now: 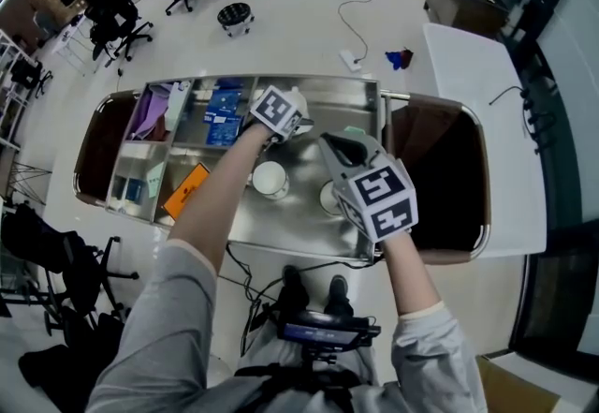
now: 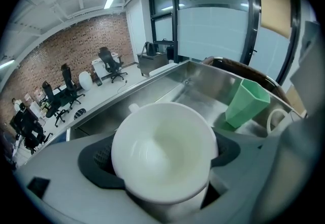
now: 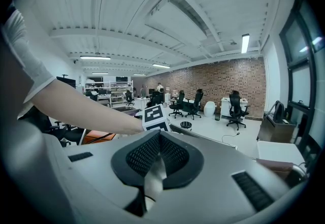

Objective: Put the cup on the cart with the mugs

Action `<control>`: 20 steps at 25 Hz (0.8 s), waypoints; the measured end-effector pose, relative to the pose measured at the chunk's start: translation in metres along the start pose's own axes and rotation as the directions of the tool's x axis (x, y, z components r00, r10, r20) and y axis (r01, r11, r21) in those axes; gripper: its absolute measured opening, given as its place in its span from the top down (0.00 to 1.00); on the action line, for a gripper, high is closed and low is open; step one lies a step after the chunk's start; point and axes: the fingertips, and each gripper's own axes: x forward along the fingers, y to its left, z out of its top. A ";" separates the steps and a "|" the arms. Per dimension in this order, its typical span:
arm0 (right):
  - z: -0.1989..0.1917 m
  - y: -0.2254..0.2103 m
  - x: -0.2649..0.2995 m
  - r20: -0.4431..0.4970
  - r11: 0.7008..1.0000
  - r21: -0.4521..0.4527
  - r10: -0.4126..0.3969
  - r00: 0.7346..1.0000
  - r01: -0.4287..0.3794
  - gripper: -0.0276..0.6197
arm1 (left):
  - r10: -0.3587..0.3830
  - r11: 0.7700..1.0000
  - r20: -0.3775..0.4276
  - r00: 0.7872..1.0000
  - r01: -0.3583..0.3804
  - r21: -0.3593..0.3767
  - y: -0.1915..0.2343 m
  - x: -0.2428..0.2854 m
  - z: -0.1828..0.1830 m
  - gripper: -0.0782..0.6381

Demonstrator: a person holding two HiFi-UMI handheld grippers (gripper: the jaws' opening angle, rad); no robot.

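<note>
**Cup's in the left gripper, mugs sit at 6 o'clock from it**

The steel cart takes up the middle of the room. The left gripper hangs over the back half of it. Its jaws are spread wide and clamped on the white cup, one pad on each flank. The right gripper is at about 4 o'clock from the left one, jaws pinched together with nothing in them.

The cup's axis runs along the left jaws, mouth facing back at the gripper and base toward the tray, so it's tilted rather than upright. In the head view, one mug is at 6 o'clock from the left gripper. A second mug is at 5 o'clock. The green cup is at 2 o'clock from the held cup.

My guess is the left hand has to level the cup, then bring it down toward 6 o'clock.
</note>
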 end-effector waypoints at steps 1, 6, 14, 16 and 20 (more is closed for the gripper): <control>-0.001 0.000 -0.001 -0.002 1.000 0.001 0.001 1.000 -0.001 0.95 | 0.005 1.000 0.003 1.000 -0.005 -0.005 0.001 0.000 0.000 0.25; -0.005 -0.003 -0.004 -0.010 1.000 0.015 0.004 1.000 -0.004 0.95 | 0.031 1.000 0.012 0.999 -0.031 -0.006 0.001 -0.002 0.004 0.23; -0.011 -0.002 -0.006 -0.025 1.000 0.016 0.007 1.000 -0.006 0.95 | 0.067 0.998 0.018 0.998 -0.068 0.017 0.002 -0.022 0.009 0.22; -0.011 -0.003 -0.008 -0.017 1.000 0.022 0.004 1.000 -0.004 0.95 | 0.091 0.996 0.022 0.996 -0.091 0.020 0.002 -0.036 0.012 0.22; -0.013 -0.004 -0.017 -0.002 1.000 0.019 0.005 1.000 -0.005 0.95 | 0.139 0.990 0.050 0.989 -0.139 0.002 -0.005 -0.073 0.017 0.22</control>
